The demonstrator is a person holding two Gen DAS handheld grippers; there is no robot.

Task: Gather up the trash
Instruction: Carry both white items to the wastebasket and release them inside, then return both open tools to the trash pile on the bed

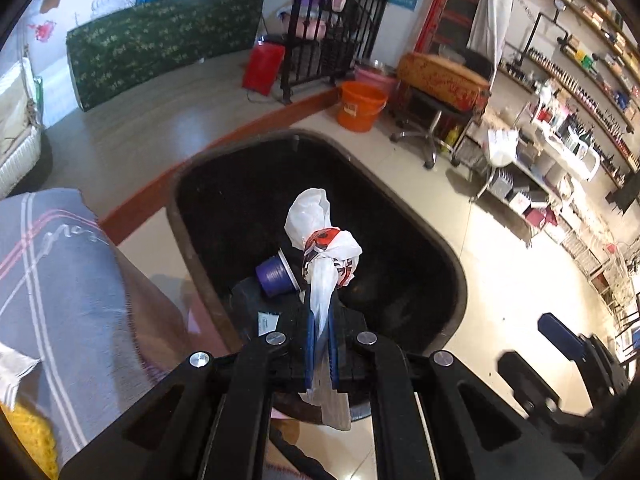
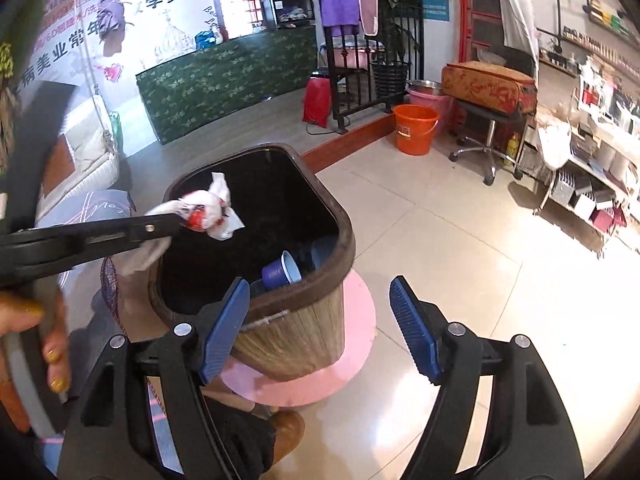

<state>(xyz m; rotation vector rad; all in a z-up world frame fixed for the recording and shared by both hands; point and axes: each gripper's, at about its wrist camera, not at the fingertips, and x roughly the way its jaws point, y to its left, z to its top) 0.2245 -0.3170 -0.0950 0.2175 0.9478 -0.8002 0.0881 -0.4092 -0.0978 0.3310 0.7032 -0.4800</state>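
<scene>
My left gripper (image 1: 321, 312) is shut on a crumpled white plastic bag with red print (image 1: 320, 240) and holds it over the open mouth of a dark-lined trash bin (image 1: 448, 256). In the right wrist view the bag (image 2: 208, 210) hangs at the left gripper's tip (image 2: 176, 220) above the bin's rim (image 2: 344, 236). A purple paper cup (image 1: 274, 274) lies inside the bin, also seen in the right wrist view (image 2: 282, 270). My right gripper (image 2: 320, 300) is open and empty, just right of the bin's near side.
The bin has wood-slat sides and stands on a pink round mat (image 2: 352, 360) on a tiled floor. An orange bucket (image 2: 414, 128), a wheeled stool (image 2: 484, 136), a black metal rack (image 2: 360, 76) and cluttered shelves (image 2: 580, 176) stand beyond. A patterned cushion (image 1: 52, 280) is at the left.
</scene>
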